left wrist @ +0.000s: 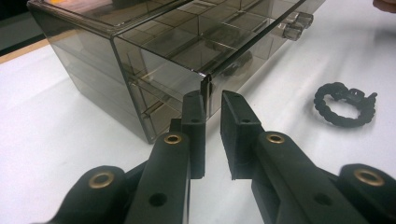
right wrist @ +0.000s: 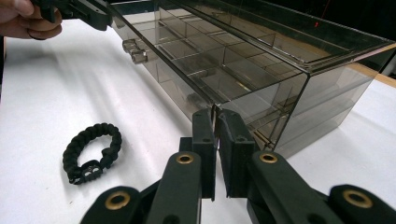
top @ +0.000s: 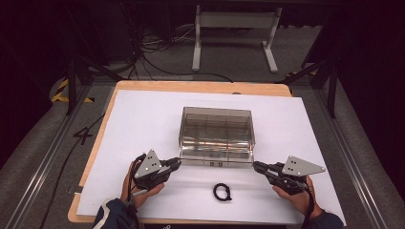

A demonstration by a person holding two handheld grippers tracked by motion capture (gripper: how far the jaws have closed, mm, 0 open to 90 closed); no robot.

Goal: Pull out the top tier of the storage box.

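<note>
A smoked clear drawer box (top: 216,129) stands mid-table with its front toward me. My left gripper (top: 177,163) is at the box's front left corner. In the left gripper view its jaws (left wrist: 212,100) stand narrowly apart around the end edge of the drawer front (left wrist: 204,86). My right gripper (top: 256,165) is at the front right corner, jaws pinched on the other end of that panel (right wrist: 216,116). Two small clear knobs (right wrist: 133,51) stick out of the drawer front. A black braided bracelet (top: 222,192) lies on the sheet between the two hands, untouched.
The box rests on a white sheet (top: 143,124) that covers a wooden table. The bracelet (left wrist: 346,105) (right wrist: 92,151) lies just in front of the box. Beyond the table are cables and a white stand on the floor (top: 234,38).
</note>
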